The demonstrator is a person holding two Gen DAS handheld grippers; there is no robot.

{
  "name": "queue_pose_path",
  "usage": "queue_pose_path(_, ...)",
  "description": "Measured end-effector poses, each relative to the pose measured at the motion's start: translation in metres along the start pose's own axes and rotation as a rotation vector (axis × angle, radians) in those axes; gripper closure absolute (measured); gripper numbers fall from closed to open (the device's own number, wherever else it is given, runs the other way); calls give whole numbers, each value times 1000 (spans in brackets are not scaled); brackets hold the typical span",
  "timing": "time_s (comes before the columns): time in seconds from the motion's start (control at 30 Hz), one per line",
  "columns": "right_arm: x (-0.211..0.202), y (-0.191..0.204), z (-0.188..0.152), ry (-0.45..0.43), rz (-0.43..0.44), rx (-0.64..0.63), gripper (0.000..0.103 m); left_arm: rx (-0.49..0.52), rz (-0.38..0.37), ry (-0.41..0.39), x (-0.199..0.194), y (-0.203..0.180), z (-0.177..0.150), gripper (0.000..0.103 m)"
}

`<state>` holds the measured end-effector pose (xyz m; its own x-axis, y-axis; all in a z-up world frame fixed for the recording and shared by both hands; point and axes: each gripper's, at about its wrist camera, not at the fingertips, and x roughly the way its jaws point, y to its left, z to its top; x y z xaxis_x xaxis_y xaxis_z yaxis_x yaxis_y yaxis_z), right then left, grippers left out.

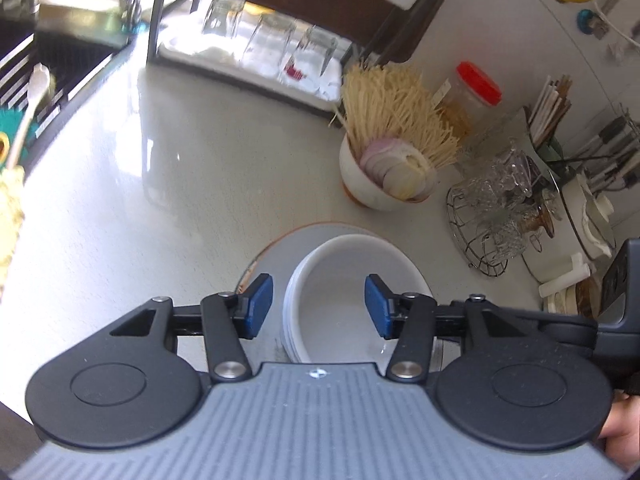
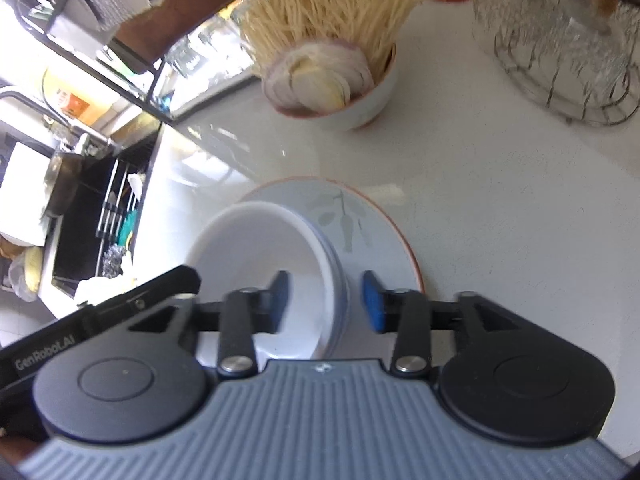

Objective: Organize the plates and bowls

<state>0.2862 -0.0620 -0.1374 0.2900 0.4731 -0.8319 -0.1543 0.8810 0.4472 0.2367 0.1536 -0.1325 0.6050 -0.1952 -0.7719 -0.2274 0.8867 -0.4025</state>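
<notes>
A stack of white bowls [image 1: 340, 268] stands on a pale plate [image 1: 270, 254] with an orange rim, on the white counter. My left gripper [image 1: 319, 306] is open and straddles the stack's left wall, one blue pad outside it and one inside, neither pressing. In the right wrist view the same bowls [image 2: 256, 248] sit on the leaf-patterned plate [image 2: 368, 232]. My right gripper [image 2: 326, 300] is open astride the right wall, with gaps on both sides of it.
Behind the plate stands a bowl of dry noodles and onion slices [image 1: 384, 172] [image 2: 332, 80]. A wire basket of glassware [image 1: 492, 216] [image 2: 560, 48] and a red-lidded jar [image 1: 476, 84] sit to the right. A sink [image 1: 68, 56] lies left, a glass rack [image 1: 260, 40] behind.
</notes>
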Motion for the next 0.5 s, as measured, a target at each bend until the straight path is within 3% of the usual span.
queue_pose_path(0.1, -8, 6, -3, -38, -20, -52, 51, 29, 1, -1, -7, -2, 4, 46)
queue_pose_path(0.5, -64, 19, -18, -243, -61, 11, 50, 251, -34, -45, -62, -29, 12, 46)
